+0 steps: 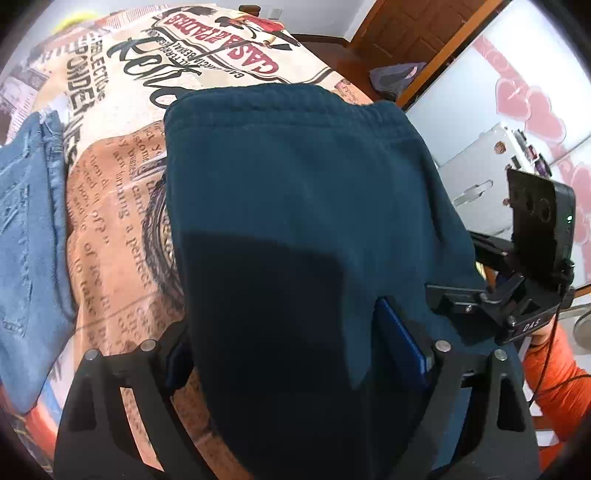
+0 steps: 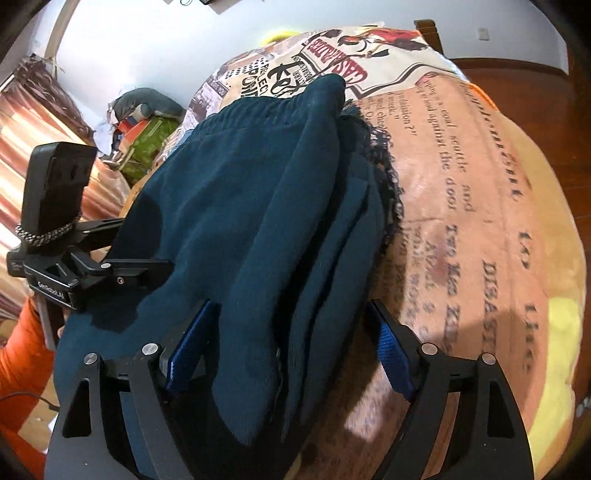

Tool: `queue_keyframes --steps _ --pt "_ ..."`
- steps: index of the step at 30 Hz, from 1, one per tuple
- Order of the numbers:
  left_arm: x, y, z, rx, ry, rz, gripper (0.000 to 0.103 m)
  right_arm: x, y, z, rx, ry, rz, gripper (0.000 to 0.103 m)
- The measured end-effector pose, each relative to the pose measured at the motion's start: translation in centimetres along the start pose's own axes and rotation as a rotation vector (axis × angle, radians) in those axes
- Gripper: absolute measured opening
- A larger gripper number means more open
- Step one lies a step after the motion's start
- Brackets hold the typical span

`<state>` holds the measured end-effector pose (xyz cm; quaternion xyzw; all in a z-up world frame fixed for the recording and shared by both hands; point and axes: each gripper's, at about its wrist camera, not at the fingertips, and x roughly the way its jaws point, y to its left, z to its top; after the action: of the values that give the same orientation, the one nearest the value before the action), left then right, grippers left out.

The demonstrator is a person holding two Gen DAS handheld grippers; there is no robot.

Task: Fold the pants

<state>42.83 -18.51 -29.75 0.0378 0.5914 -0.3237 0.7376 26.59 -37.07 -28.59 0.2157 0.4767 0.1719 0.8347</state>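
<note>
Dark teal sweatpants lie folded on a table covered with a newspaper-print cloth, waistband at the far end. My left gripper is open, its blue pads either side of the near edge of the pants, which drape over the fingers. In the right wrist view the same pants lie in stacked layers. My right gripper is open, with its blue pads wide apart around the near right edge of the pants. Each gripper shows in the other's view: the right one and the left one.
A pair of blue jeans lies on the cloth at the left. A white appliance and a wooden door stand at the right. Cluttered bags sit beyond the table's left side. A yellow edge of the cloth is at the right.
</note>
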Motion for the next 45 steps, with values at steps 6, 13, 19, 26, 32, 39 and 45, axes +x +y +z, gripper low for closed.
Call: queue_keyframes --steps 6,13,19,26,32,39,45 --pt "0.1 0.2 0.5 -0.006 -0.027 -0.025 0.072 0.6 -0.1 0.8 0.03 -0.005 0.061 0.07" --pt "-2.9 -2.0 -0.3 0.059 -0.101 0.042 0.034 -1.3 3.0 1.0 -0.058 -0.064 -0.01 0.034" --pt "-7.6 -4.4 -1.9 0.104 -0.218 0.081 0.028 -4.8 5.8 0.7 -0.144 -0.142 -0.049 0.029" --pt "-16.2 -6.6 -4.7 0.131 -0.417 0.131 0.027 -10.4 11.1 0.9 -0.253 -0.289 -0.05 0.028" --pt "-22.8 -6.5 -7.2 0.112 -0.563 0.179 0.026 -13.2 16.4 2.1 -0.344 -0.396 -0.018 0.027" --pt "-28.1 -4.3 -7.7 0.078 -0.697 0.27 0.026 -13.2 21.4 4.3 -0.422 -0.47 0.031 0.027" --pt "-30.1 -0.3 -7.8 0.027 -0.736 0.335 0.026 -10.1 24.6 8.0 -0.458 -0.471 0.089 0.027"
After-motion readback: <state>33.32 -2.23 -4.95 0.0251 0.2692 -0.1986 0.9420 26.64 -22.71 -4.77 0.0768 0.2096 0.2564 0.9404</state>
